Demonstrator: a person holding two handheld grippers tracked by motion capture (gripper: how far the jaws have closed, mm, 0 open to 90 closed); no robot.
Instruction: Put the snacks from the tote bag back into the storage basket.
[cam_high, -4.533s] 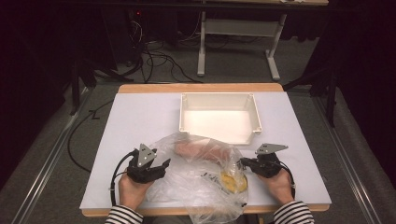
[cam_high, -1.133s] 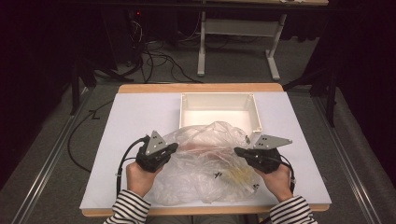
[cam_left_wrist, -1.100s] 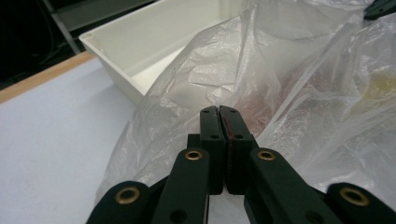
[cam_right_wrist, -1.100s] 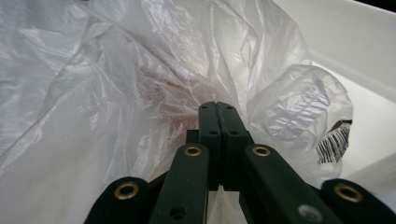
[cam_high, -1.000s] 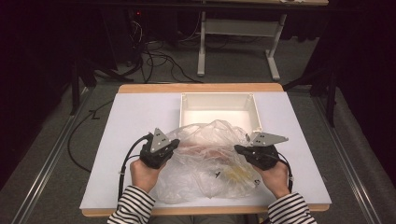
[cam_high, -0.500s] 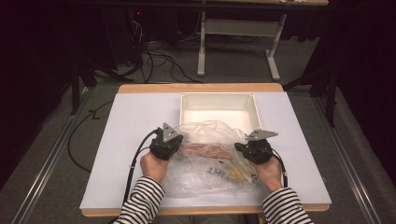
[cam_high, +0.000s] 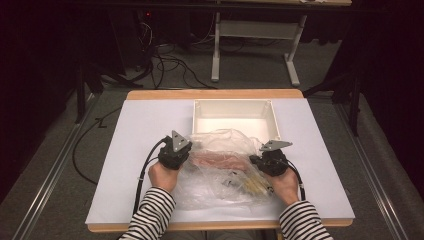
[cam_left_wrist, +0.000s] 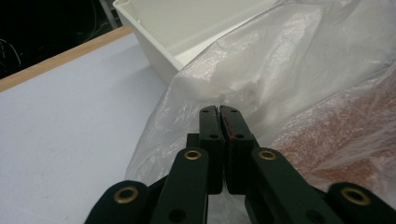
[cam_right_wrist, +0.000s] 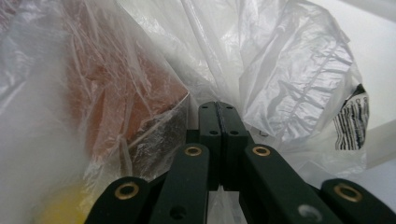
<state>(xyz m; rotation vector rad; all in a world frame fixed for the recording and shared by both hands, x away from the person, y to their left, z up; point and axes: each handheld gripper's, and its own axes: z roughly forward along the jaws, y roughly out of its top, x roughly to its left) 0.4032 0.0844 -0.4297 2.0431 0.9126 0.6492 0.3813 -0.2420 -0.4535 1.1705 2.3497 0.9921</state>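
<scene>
**Both grippers pinched on the clear bag, just short of the white bin**

Your left gripper (cam_left_wrist: 219, 111) has its jaws pressed together on a fold of the clear plastic bag (cam_high: 220, 170); the film bunches up right at the tips, with a reddish-pink pack (cam_left_wrist: 336, 135) inside the bag just to the right of them. Your right gripper (cam_right_wrist: 218, 106) is likewise closed tight on the bag's film, the same reddish pack (cam_right_wrist: 126, 88) to the left of its jaws, something yellow (cam_right_wrist: 60, 210) lower left, and a barcode label (cam_right_wrist: 352, 123) off to the right.

Ahead of both pairs of jaws stands the open white bin (cam_high: 235, 116), and the bag's far edge reaches its near wall. Everything rests on a pale tabletop (cam_high: 140, 130) with a wooden rim. Beyond it lie a grey floor, loose cables (cam_high: 165, 62) and the legs of a white frame (cam_high: 252, 47) against a dark room.

Compared with four and a half seconds ago, your hands have moved away from the table's near edge toward the bin, carrying the bag along with them.
</scene>
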